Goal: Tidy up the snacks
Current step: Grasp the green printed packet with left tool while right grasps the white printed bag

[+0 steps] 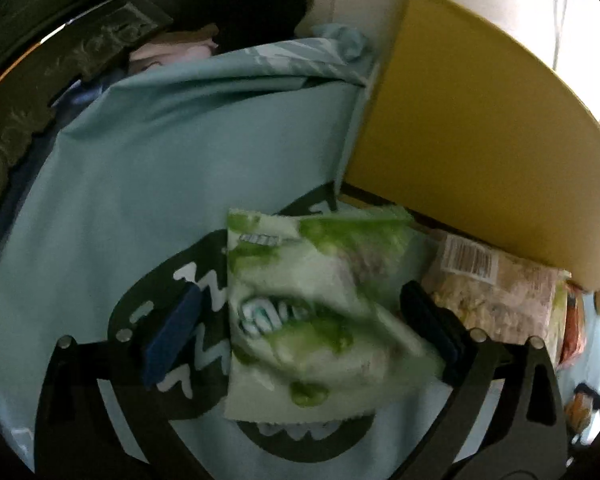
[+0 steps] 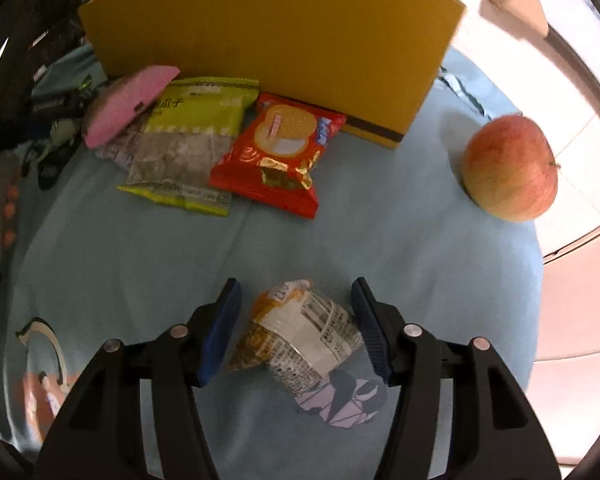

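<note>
A: So, starting at the left, what has the left gripper (image 1: 300,336) got?
B: A green-and-white snack packet (image 1: 308,312) lies between its fingers (image 1: 172,332), over a dark printed patch on the light blue cloth (image 1: 160,152). The left pad stands clear of the packet; the right one is at its edge, and I cannot tell whether it presses. The view is blurred.
A: And just right of that?
B: A clear bag with a barcode label (image 1: 492,292), lying at the foot of the yellow box (image 1: 480,140).
A: Now the right wrist view?
B: Along the front of the same yellow box, from the left: a pink packet (image 2: 128,106) resting on a lime-green bag of seeds (image 2: 188,144), then a red biscuit packet (image 2: 280,152) touching the box. An apple (image 2: 510,168) sits well apart at the far right, near the cloth's edge.
A: And the right gripper (image 2: 296,328)?
B: Released. Its fingers (image 2: 220,332) straddle a small clear-wrapped cake (image 2: 300,340) with an orange top and printed label, lying on the cloth with a gap on each side.
</note>
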`<state>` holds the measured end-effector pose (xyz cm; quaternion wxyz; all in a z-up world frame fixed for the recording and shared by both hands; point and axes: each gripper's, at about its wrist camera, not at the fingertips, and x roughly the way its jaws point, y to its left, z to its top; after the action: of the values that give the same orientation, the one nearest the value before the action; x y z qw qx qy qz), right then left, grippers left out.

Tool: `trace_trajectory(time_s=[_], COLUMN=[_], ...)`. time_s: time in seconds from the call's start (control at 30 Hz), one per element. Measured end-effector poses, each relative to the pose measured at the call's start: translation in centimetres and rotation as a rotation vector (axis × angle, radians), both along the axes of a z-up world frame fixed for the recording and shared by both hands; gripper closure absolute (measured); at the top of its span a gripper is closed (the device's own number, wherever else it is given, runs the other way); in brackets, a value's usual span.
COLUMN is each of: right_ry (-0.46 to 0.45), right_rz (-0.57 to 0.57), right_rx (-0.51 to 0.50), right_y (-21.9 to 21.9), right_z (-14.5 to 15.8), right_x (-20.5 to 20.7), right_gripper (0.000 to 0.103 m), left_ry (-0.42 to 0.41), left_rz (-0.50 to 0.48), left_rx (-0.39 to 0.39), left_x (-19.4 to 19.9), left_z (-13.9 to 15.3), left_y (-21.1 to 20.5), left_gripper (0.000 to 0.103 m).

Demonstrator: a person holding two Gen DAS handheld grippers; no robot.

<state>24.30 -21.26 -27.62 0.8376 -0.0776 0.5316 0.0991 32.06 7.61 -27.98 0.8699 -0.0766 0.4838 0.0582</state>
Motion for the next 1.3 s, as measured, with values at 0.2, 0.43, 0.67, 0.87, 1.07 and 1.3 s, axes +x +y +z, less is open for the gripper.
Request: trace_trajectory(time_s=[0.2,0.43,0.67,0.87,1.07,1.3], right_ry=[0.032,0.024,-0.017,-0.087,-0.19,-0.328], right_rz=[-0.006,-0.068,-0.035,-0.002,0.026,0.039], right_rx=[0.07,0.151,0.165,0.17,0.181,0.184], right_y=[-0.7,-2.6,-1.7,-0.9,0.0,0.3], right_z=[0.6,2.4,5.1,8.4,13.0,19.7], right_x=[-0.3,-2.1,-3.4,-4.9,-5.8,-6.2], right_gripper=[0.064,0.064,0.064,0.064,0.064,0.064], left_ry=[-0.06,-0.075,-0.099,-0.185,-0.282,-0.395], left_rz=[-0.091,-0.144,-0.203,-0.29,-0.343,-0.389], left_rx=[-0.016,-0.054,-0.062,-0.038,-0.051,-0.039], left_x=[-2.4,-5.7,-8.5,-10.6,-12.3,-13.3], left_z=[0.8,1.6,3.0,7.0,11.9,17.7], left_y=[0.8,1.1,-0.7,-3.2,-4.9,-6.9], left_gripper=[0.048,0.052,0.052,0.052,0.052,0.052])
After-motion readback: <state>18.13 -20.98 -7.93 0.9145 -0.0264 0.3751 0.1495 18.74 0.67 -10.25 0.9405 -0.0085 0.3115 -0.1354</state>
